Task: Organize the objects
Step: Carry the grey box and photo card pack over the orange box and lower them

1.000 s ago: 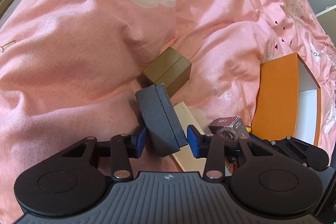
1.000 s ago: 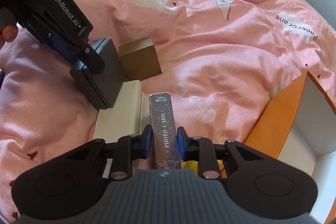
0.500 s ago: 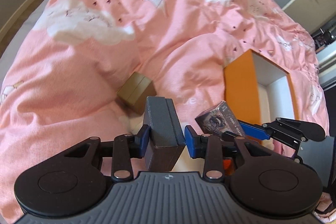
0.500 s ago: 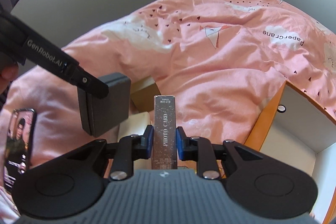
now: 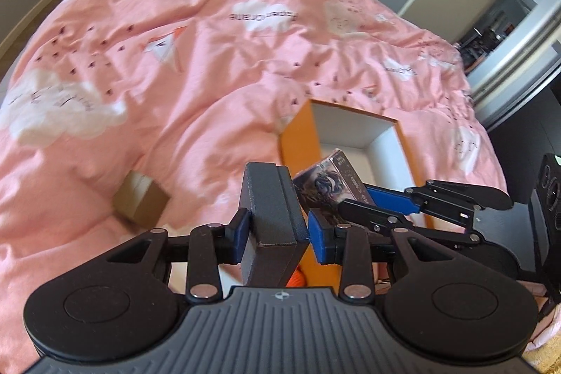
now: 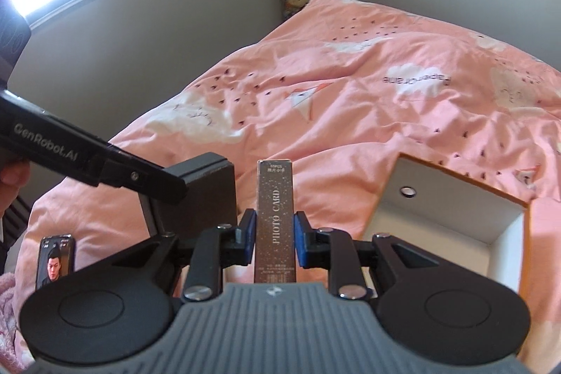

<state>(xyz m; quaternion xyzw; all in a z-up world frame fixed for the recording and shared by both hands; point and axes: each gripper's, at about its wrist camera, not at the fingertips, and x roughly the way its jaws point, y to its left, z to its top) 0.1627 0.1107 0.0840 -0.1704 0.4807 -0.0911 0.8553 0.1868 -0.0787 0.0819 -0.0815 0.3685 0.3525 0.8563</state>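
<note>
While the orange box [image 6: 452, 219] lies open on the pink duvet [image 6: 350, 114], its white interior looks bare. Left of it, the left gripper [image 5: 277, 230] clamps a dark grey case [image 5: 270, 202] and the right gripper [image 6: 272, 233] clamps a photo card box [image 6: 275, 219]; farther left sits a brown box [image 5: 140, 202].
</note>
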